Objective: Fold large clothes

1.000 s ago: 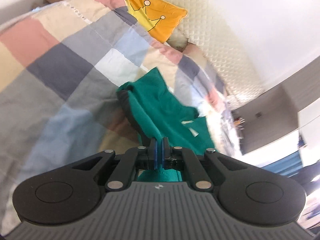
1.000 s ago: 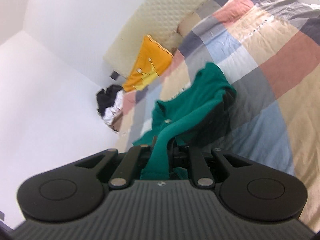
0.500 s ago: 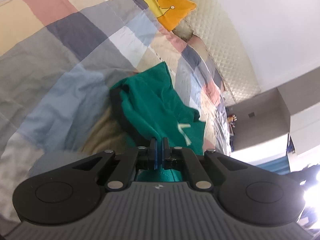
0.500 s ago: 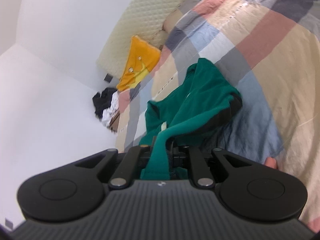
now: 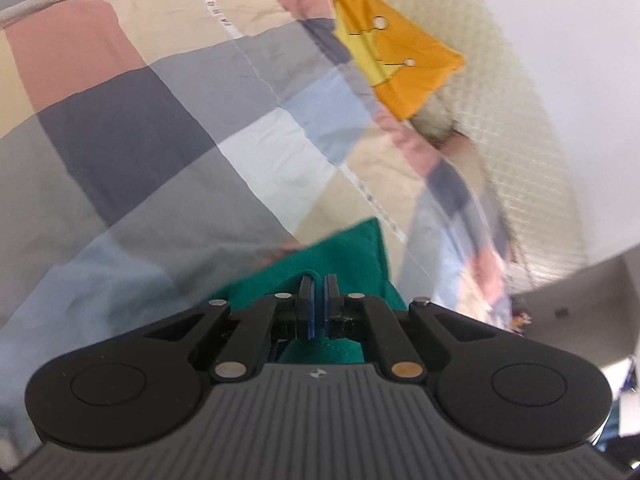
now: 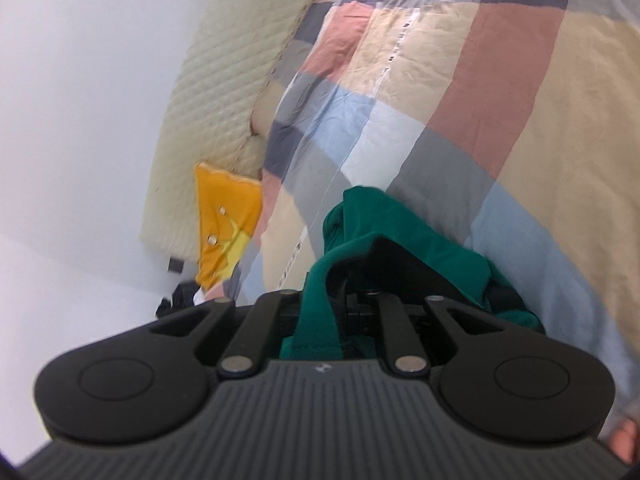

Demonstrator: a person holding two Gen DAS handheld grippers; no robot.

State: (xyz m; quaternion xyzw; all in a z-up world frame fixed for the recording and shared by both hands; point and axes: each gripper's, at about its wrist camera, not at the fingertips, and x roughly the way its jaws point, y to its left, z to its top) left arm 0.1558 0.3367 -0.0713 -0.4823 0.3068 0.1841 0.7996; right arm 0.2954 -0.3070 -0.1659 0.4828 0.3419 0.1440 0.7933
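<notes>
A dark green garment (image 5: 340, 256) with black trim is held low over a checked bedspread (image 5: 168, 128). My left gripper (image 5: 319, 288) is shut on an edge of it; the cloth shows between the blue pads and bunches just beyond the fingers. In the right wrist view the same green garment (image 6: 384, 236) drapes over my right gripper (image 6: 344, 300), which is shut on a fold of it. The cloth hides the right fingertips. Its dark underside gapes just ahead of them, above the bedspread (image 6: 500, 112).
An orange pillow (image 5: 392, 60) with a crown print leans against the cream quilted headboard (image 5: 520, 152). In the right wrist view the orange pillow (image 6: 224, 216) sits beside a dark pile of clothes (image 6: 180, 300) near the white wall. A fingertip (image 6: 624, 444) shows at the lower right corner.
Both grippers have dropped toward the bed and rolled. Far less of the green garment shows ahead of the left gripper; at the right it has bunched close over the fingers.
</notes>
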